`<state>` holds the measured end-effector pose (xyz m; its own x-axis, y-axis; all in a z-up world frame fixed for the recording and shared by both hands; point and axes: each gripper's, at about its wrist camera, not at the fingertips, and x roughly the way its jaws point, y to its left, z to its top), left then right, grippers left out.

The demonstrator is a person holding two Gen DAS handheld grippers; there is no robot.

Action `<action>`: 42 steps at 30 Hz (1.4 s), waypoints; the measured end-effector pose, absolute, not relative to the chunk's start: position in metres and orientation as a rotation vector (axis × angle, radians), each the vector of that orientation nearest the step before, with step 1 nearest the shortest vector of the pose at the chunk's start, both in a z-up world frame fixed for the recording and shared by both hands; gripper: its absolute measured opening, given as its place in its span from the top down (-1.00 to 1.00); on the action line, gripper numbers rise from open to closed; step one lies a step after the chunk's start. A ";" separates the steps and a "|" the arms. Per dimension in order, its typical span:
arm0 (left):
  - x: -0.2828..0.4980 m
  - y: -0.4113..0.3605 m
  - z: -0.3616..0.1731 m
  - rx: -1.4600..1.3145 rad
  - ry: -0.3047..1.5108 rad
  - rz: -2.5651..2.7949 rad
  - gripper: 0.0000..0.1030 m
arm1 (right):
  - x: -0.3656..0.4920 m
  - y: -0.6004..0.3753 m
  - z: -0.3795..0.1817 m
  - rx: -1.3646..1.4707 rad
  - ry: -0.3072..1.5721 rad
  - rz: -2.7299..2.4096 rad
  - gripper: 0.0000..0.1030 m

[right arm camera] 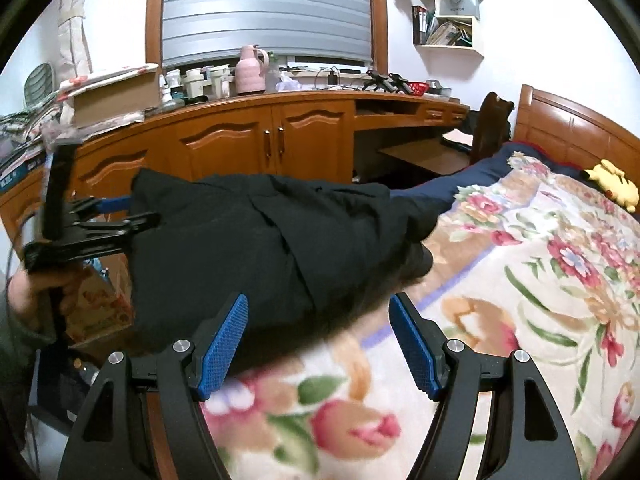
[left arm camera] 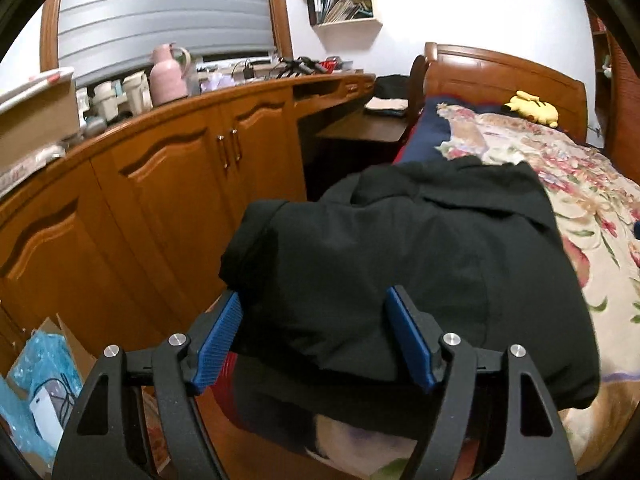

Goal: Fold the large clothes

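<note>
A black garment [left arm camera: 400, 256] lies folded in a thick bundle on the floral bedspread [left arm camera: 568, 184], at the bed's left edge. My left gripper [left arm camera: 316, 316] is open, its blue pads on either side of the bundle's near edge, gripping nothing. In the right wrist view the same garment [right arm camera: 248, 240] lies across the bed's left side. My right gripper [right arm camera: 320, 320] is open at its near hem, above the floral bedspread [right arm camera: 520, 300]. The left gripper also shows in the right wrist view [right arm camera: 120, 208], held by a hand at the garment's left end.
A wooden cabinet run [left arm camera: 168, 168] with a cluttered top and a pink jug [left arm camera: 168, 76] stands left of the bed. A desk shelf [left arm camera: 360, 124] and the wooden headboard [left arm camera: 500, 76] lie beyond. A yellow plush toy [left arm camera: 532, 108] sits by the headboard. Boxes [left arm camera: 44, 380] crowd the floor.
</note>
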<state>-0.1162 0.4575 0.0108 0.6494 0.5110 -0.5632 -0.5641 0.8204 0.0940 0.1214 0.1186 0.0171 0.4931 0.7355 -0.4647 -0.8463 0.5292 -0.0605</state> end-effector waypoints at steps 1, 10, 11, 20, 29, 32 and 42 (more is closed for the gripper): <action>-0.117 0.458 0.009 -0.101 0.613 0.613 -0.44 | 0.118 0.113 0.017 -0.296 0.412 0.978 -0.45; -0.129 0.429 0.032 -0.085 0.547 0.609 -0.55 | 0.098 0.063 0.018 -0.261 0.394 0.947 -0.45; -0.129 0.423 0.036 -0.086 0.538 0.594 -0.56 | 0.096 0.058 0.018 -0.260 0.391 0.943 -0.45; -0.122 0.363 0.052 -0.064 0.495 0.501 -1.00 | 0.081 0.016 0.018 -0.229 0.384 0.914 -0.45; -0.085 0.260 0.058 -0.011 0.470 0.338 -1.00 | 0.061 -0.042 0.013 -0.203 0.374 0.818 -0.45; -0.072 0.222 0.055 -0.007 0.452 0.256 -1.00 | 0.056 -0.066 0.007 -0.196 0.386 0.767 -0.47; -0.034 0.101 0.034 0.005 0.438 0.051 -1.00 | 0.025 -0.155 -0.011 -0.115 0.369 0.486 -0.52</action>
